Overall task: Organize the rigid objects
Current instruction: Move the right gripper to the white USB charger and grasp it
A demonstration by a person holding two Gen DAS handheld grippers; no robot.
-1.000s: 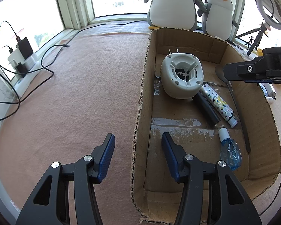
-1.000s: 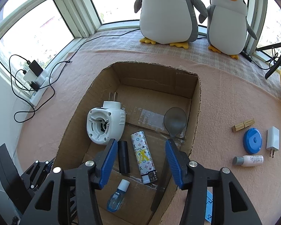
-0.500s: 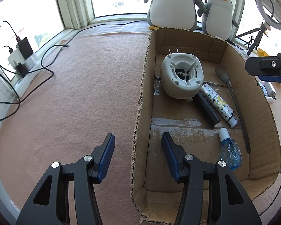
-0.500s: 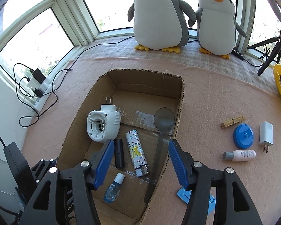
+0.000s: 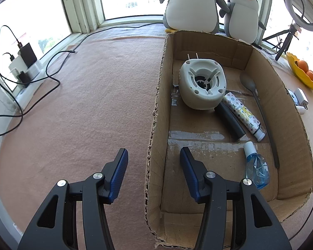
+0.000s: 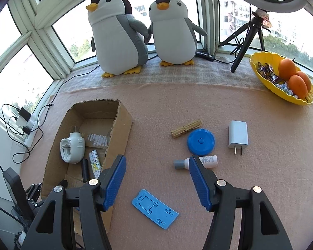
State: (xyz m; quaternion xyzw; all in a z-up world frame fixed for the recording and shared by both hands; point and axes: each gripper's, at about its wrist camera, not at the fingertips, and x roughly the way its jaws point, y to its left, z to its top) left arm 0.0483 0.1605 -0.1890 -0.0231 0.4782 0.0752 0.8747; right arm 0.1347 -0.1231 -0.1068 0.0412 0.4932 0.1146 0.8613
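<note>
While the left gripper (image 5: 153,171) hung empty with its jaws apart astride the near wall of the cardboard box (image 5: 298,123), probably to steady it, the right gripper (image 6: 157,179) hovered over the mat, jaws spread and widening, nothing between them. A blue flat holder (image 6: 155,211) lay just below it, likely next for the box, where a spoon (image 5: 258,108) already rested.
</note>
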